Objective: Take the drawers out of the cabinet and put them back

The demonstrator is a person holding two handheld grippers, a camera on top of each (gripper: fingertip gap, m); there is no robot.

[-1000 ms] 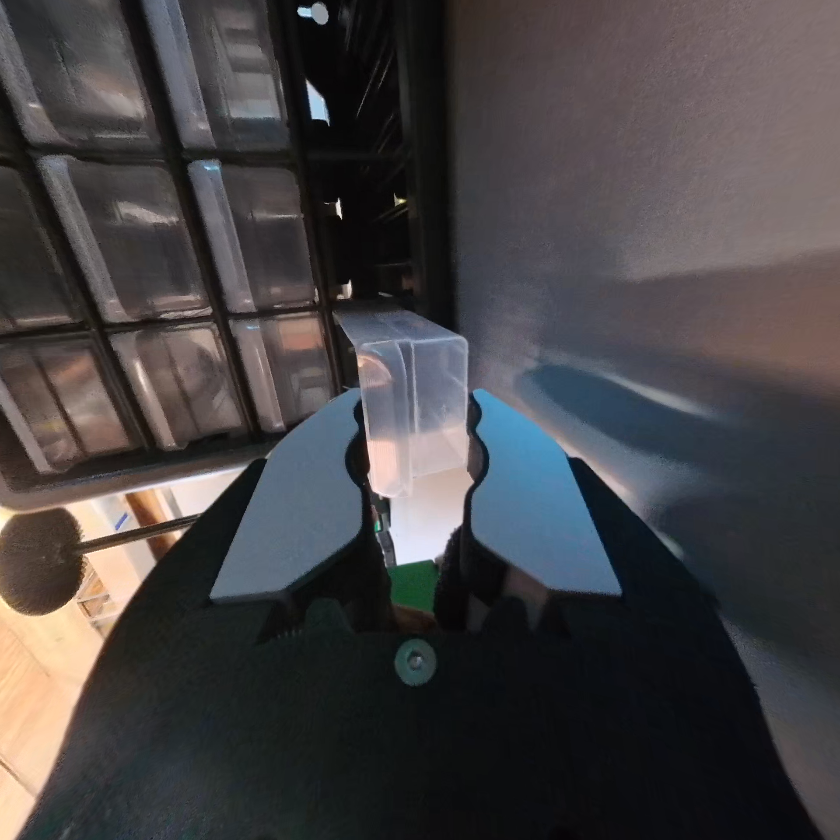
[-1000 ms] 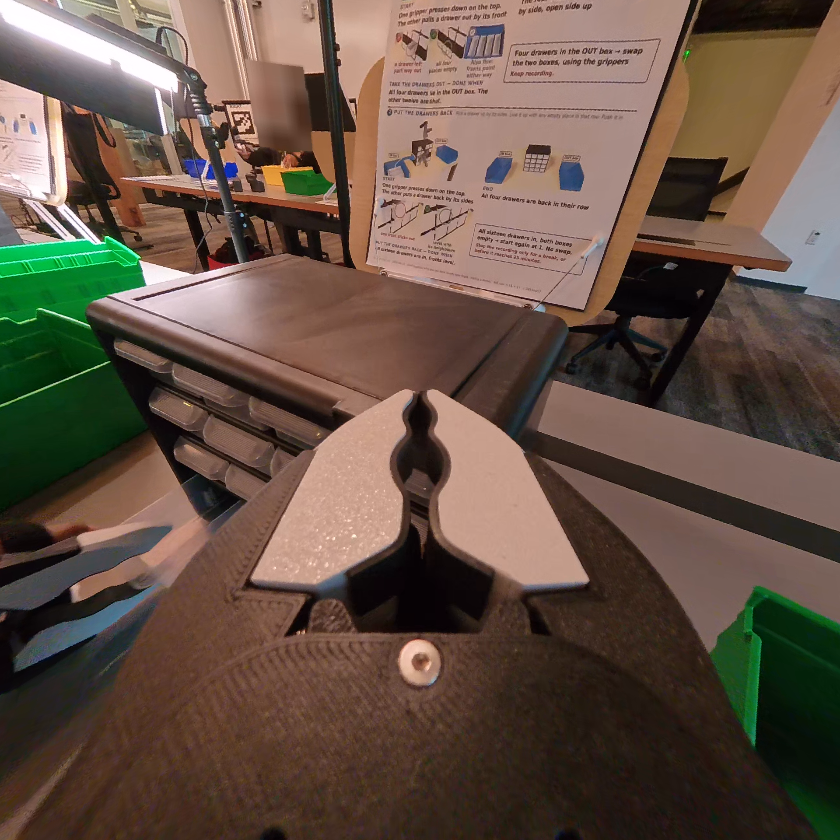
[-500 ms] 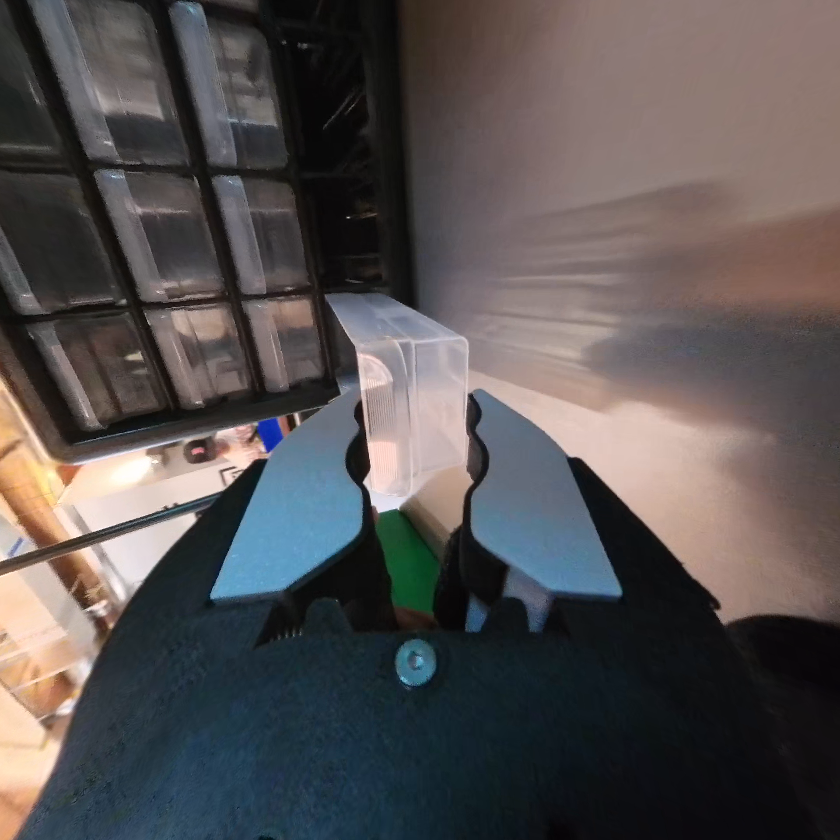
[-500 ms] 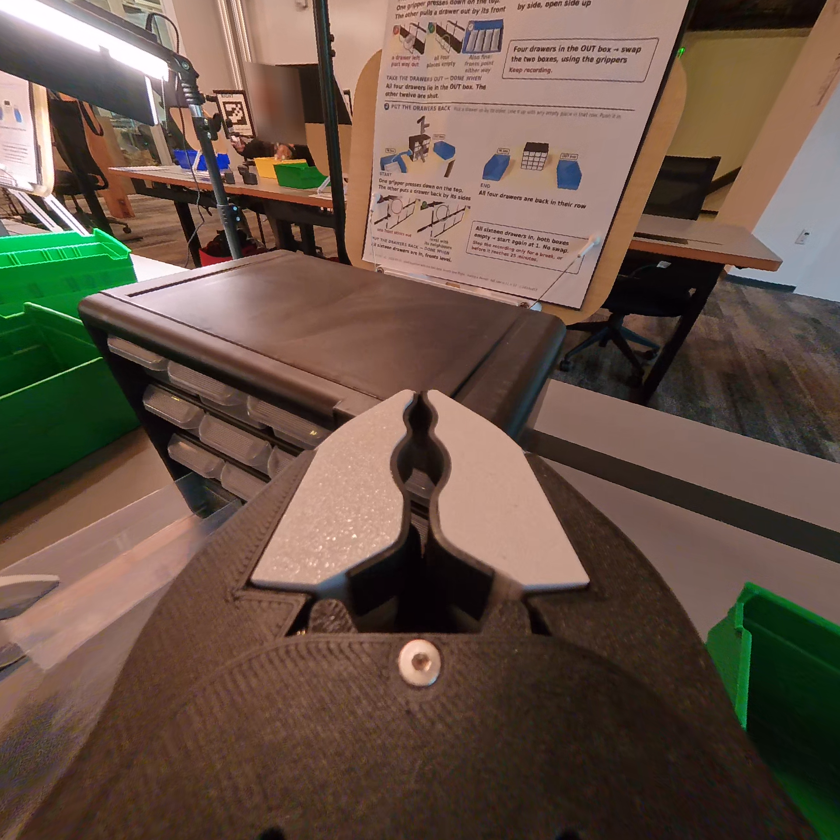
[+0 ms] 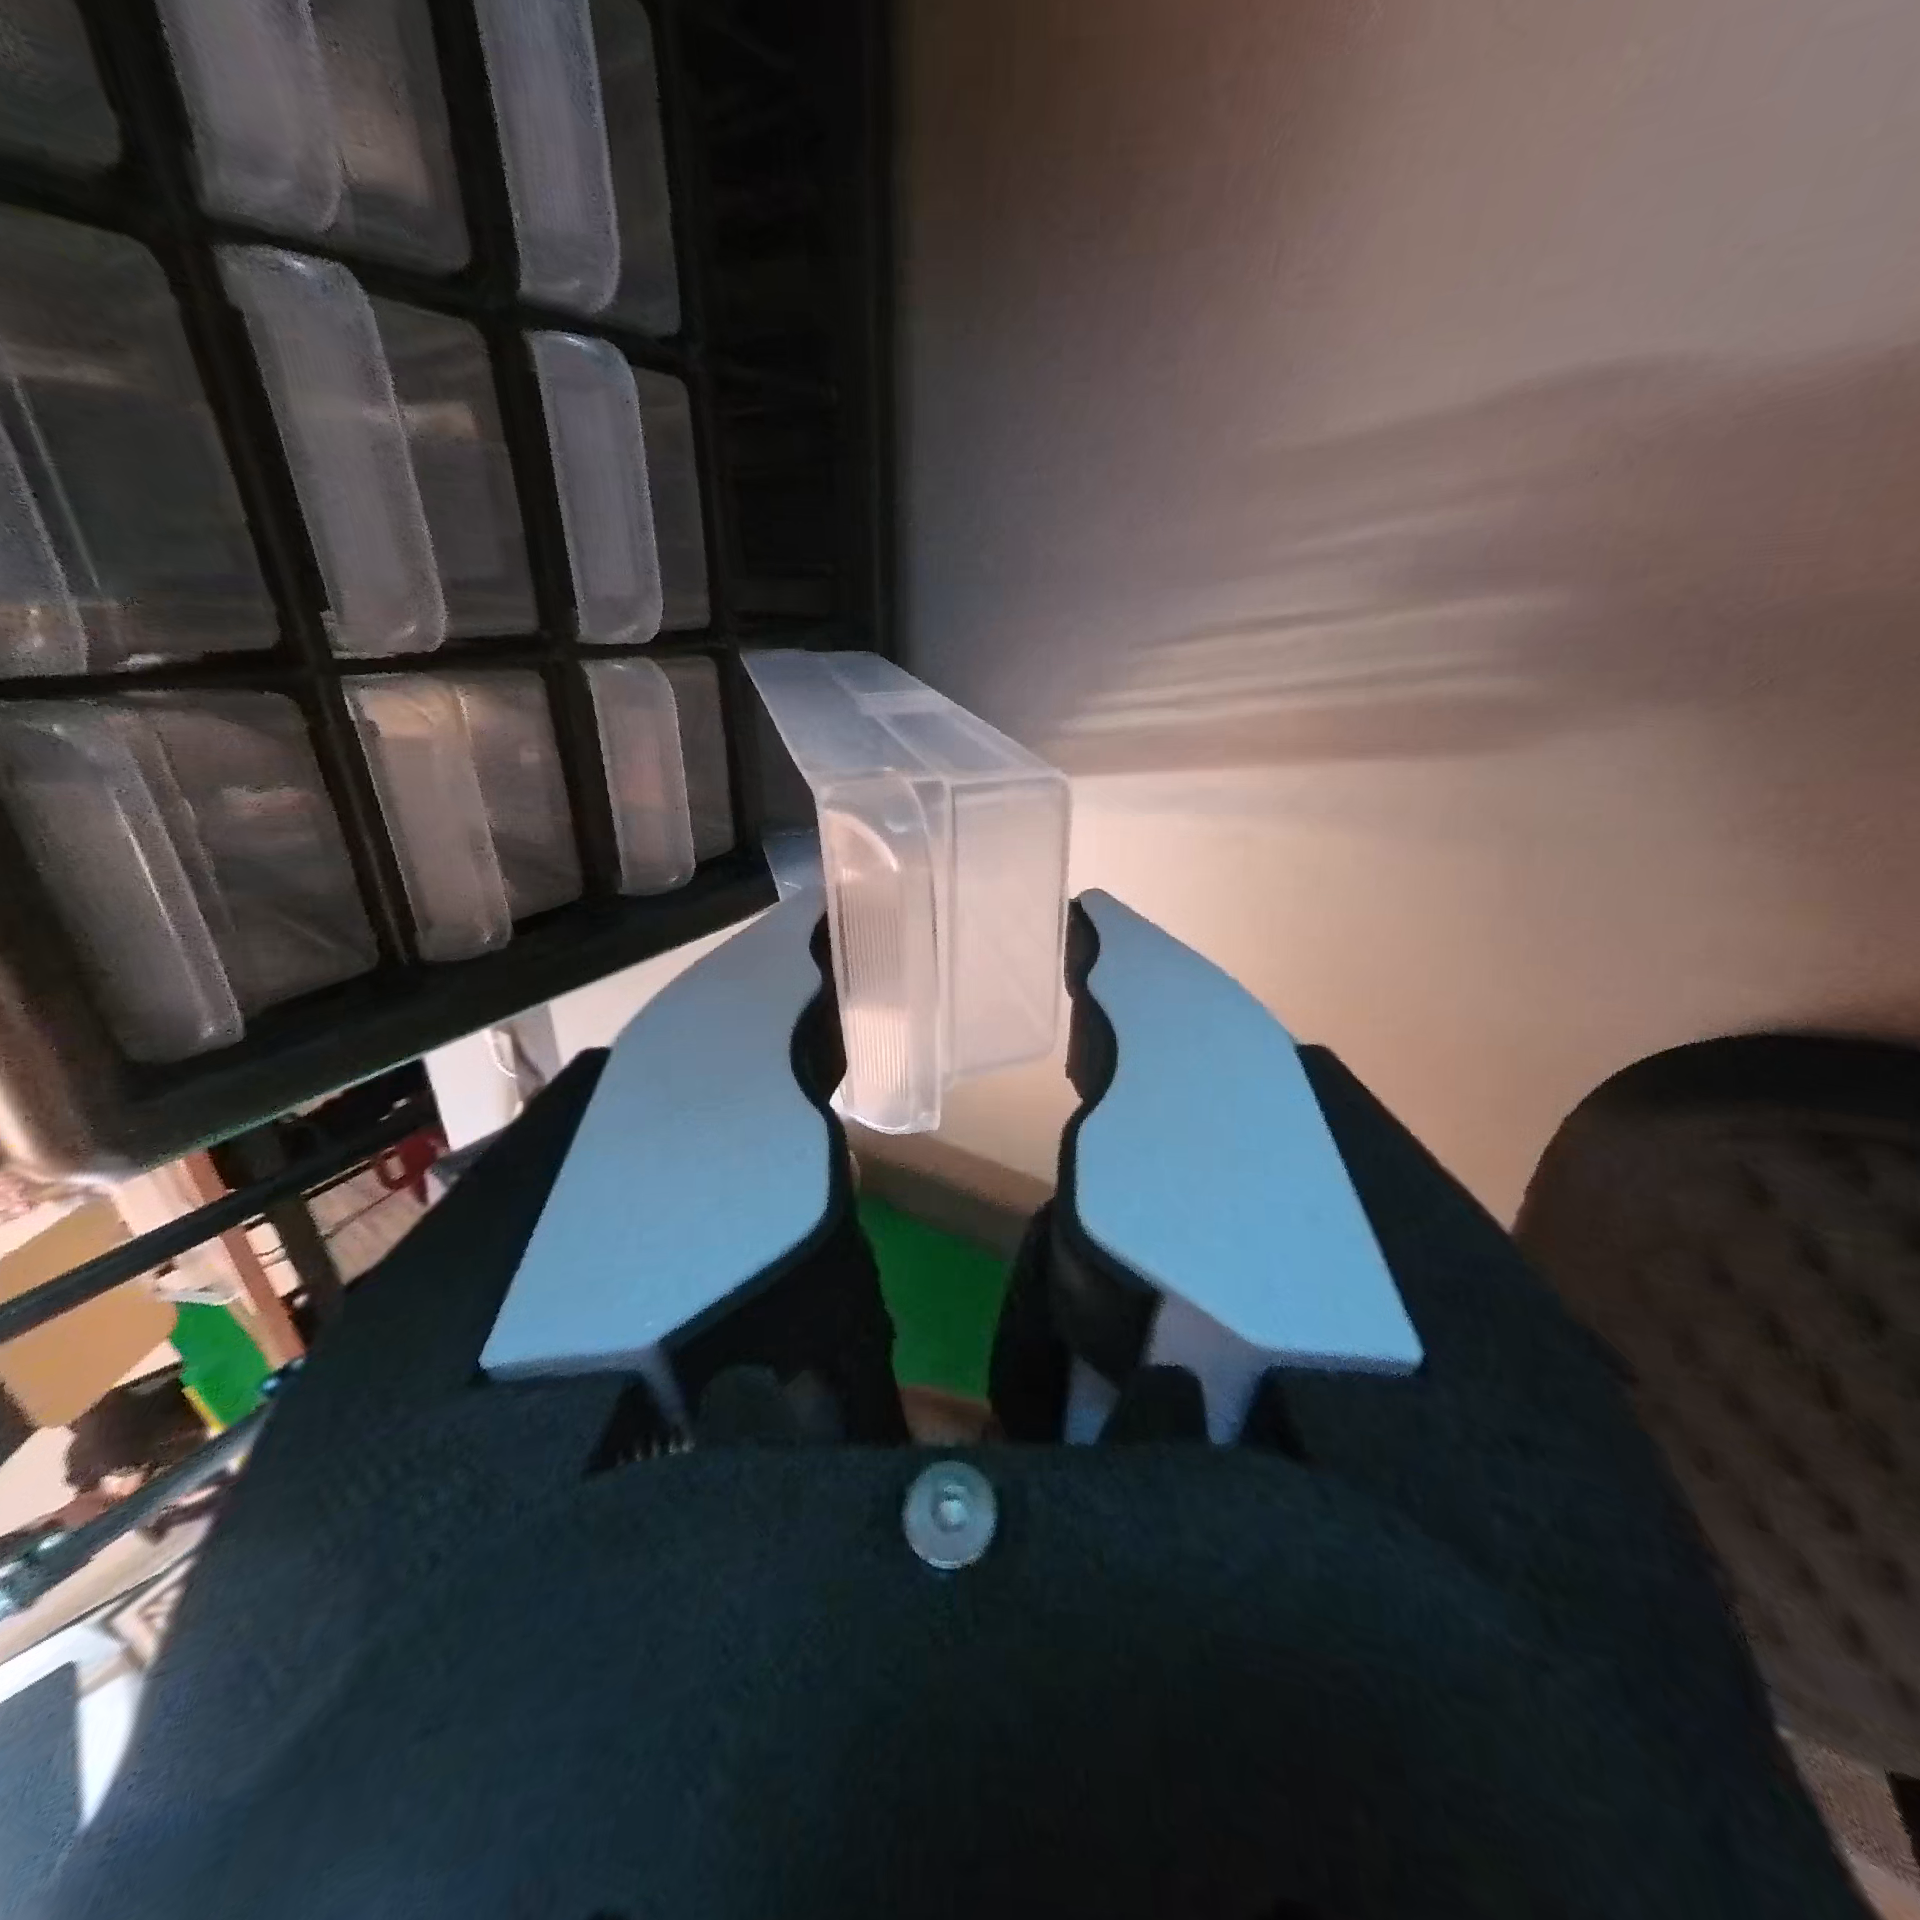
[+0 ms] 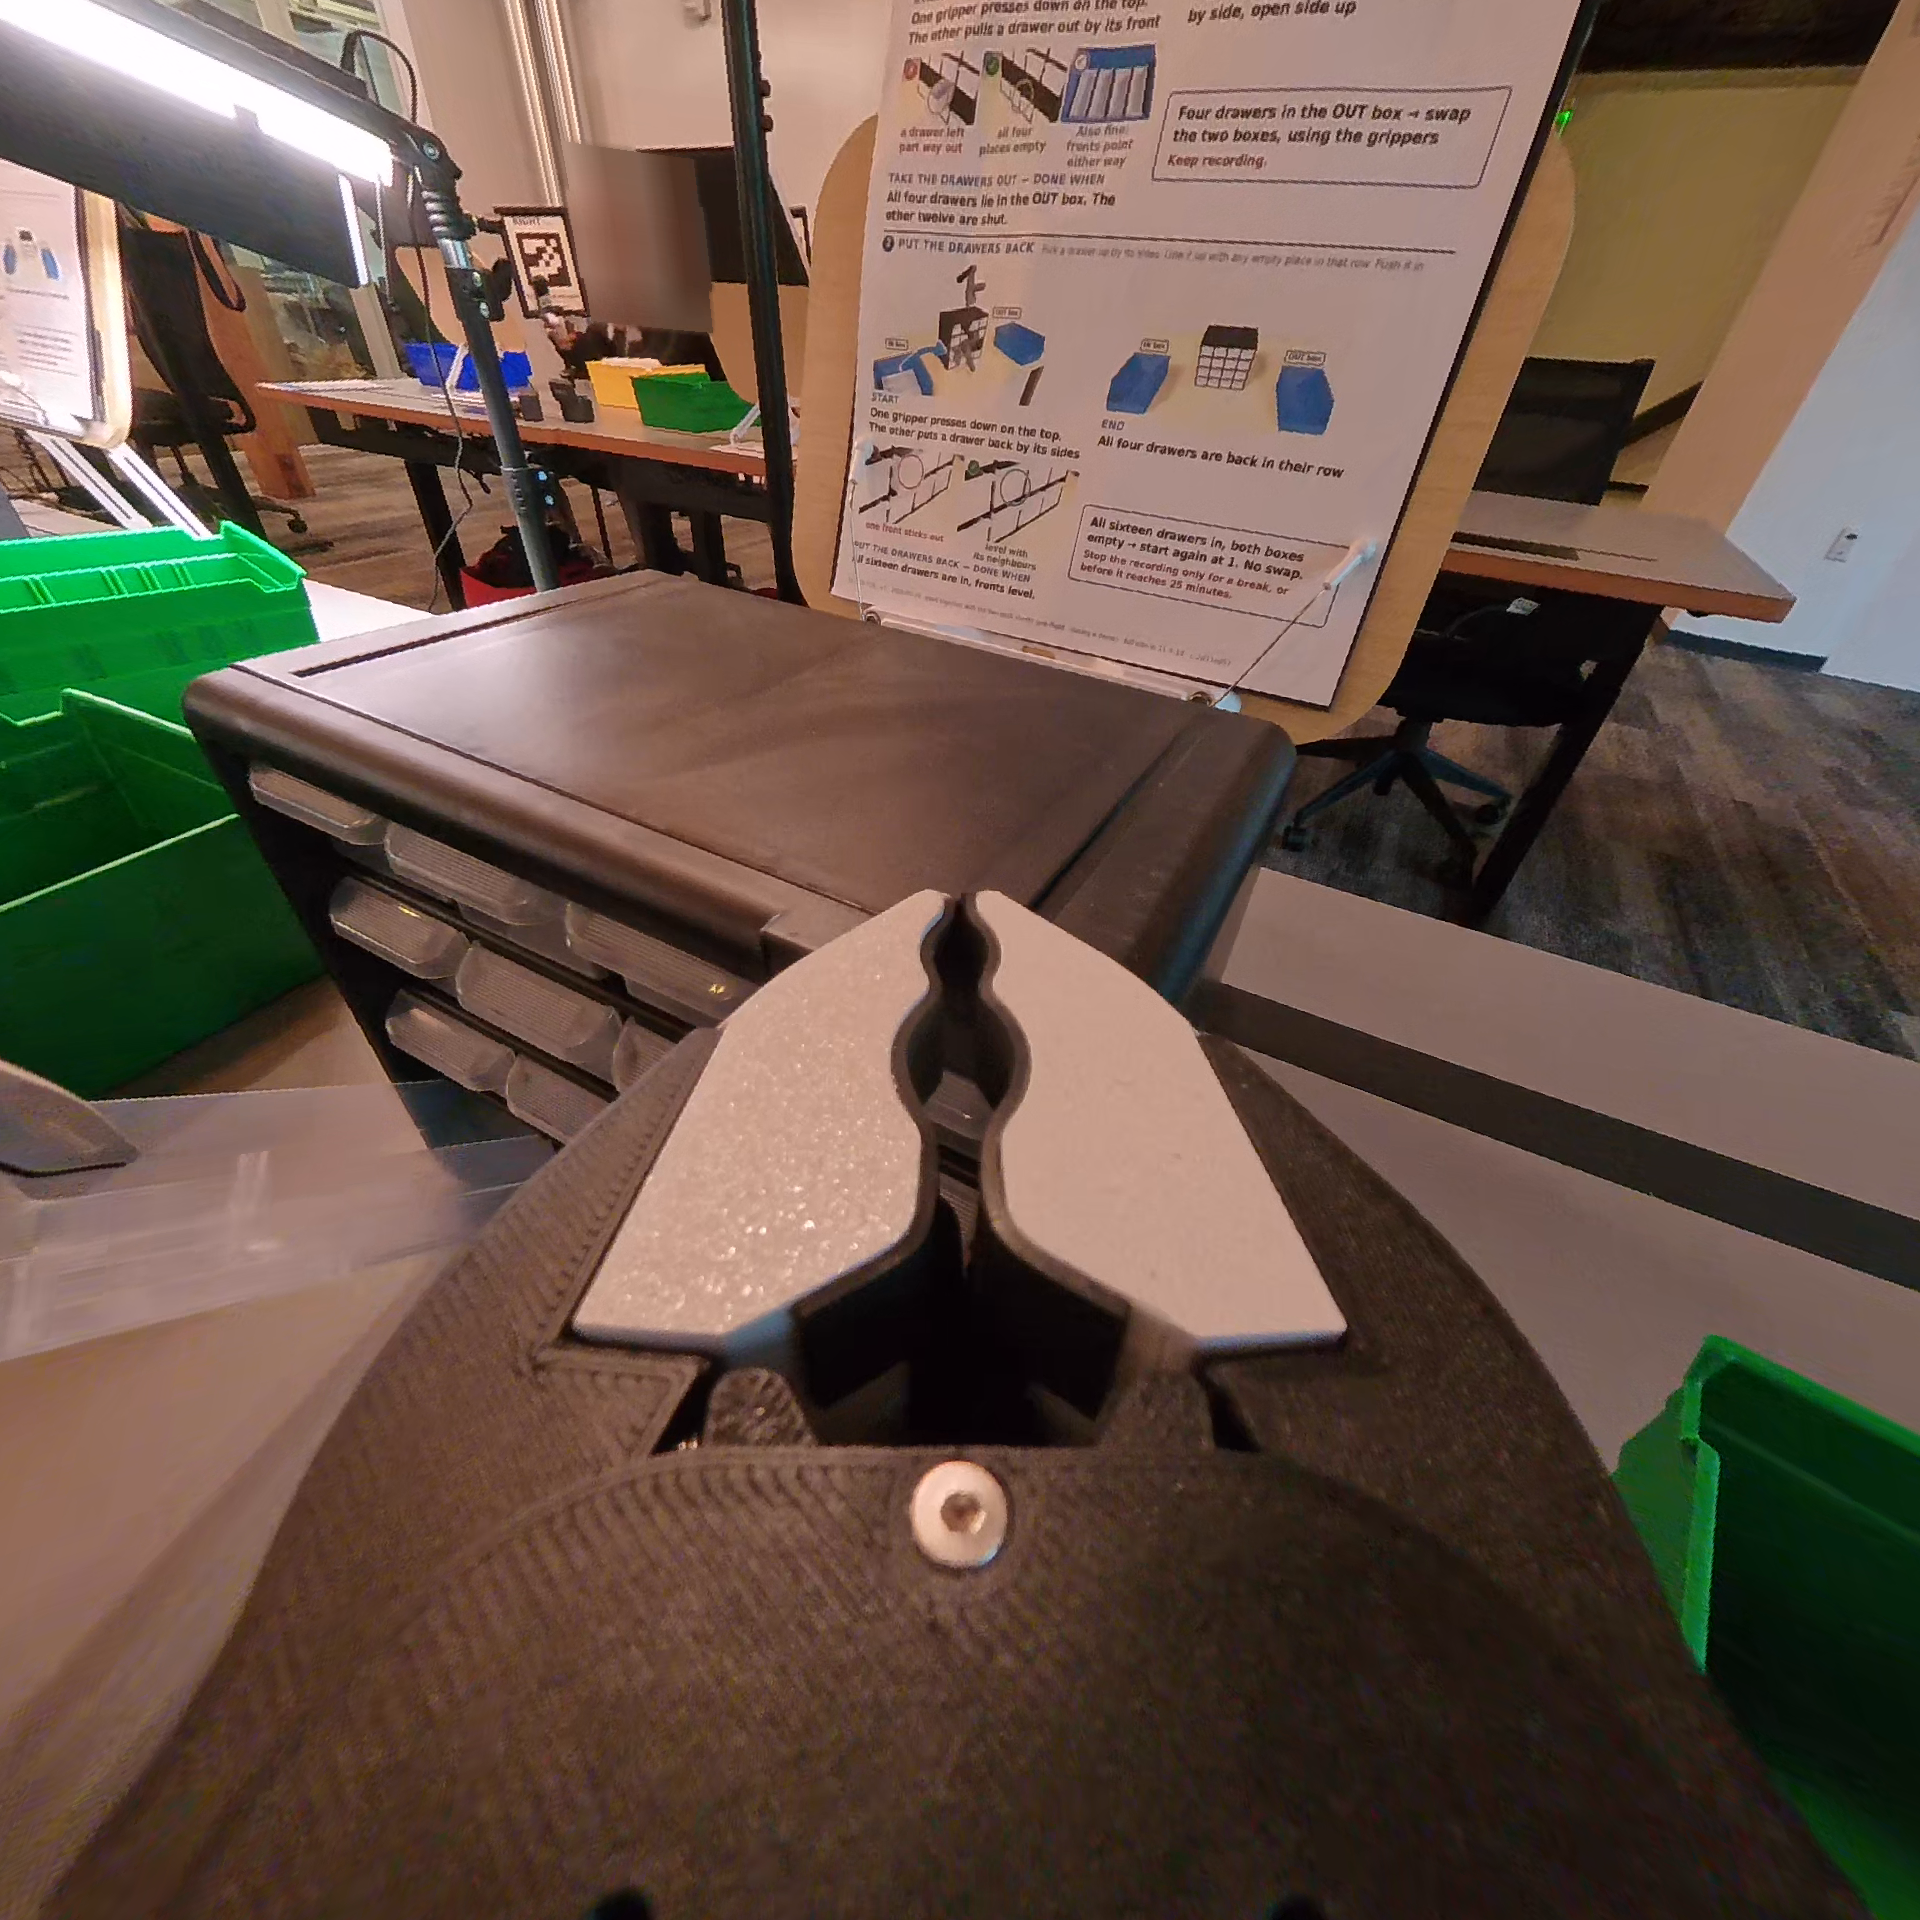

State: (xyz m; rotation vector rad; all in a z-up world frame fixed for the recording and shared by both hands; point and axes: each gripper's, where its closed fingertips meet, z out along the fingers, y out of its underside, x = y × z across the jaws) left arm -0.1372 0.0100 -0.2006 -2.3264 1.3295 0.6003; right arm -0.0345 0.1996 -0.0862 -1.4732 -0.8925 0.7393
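The clear plastic drawer (image 5: 940,883) I'm working with sits between the fingers of my left gripper (image 5: 945,935), which clamps it by its sides near the front, ribbed pull-tab toward the camera. Its rear end reaches to the corner of the black cabinet (image 5: 810,416), at the open column of slots along the cabinet's edge; I cannot tell whether it is still partly inside its slot or just clear of it. The left wrist camera is rolled sideways, so the cabinet face fills the left of the view as a grid, with translucent shut drawers (image 5: 343,457) in the neighbouring places.

My right gripper (image 6: 961,914) is clenched with nothing between its fingers, the two grey tips meeting. It is poised over the near top edge of the cabinet (image 6: 727,748); I cannot tell whether it touches the lid. Below that edge I see the rows of shut drawer fronts (image 6: 520,997).

In the right wrist view, the pulled drawer shows as a blurred clear slab (image 6: 208,1195) at lower left. A green bin (image 6: 125,790) stands to the left of the cabinet on the grey table (image 6: 1558,1247), and another green bin (image 6: 1808,1558) sits at the right edge. Behind the cabinet leans an instruction poster (image 6: 1164,343).
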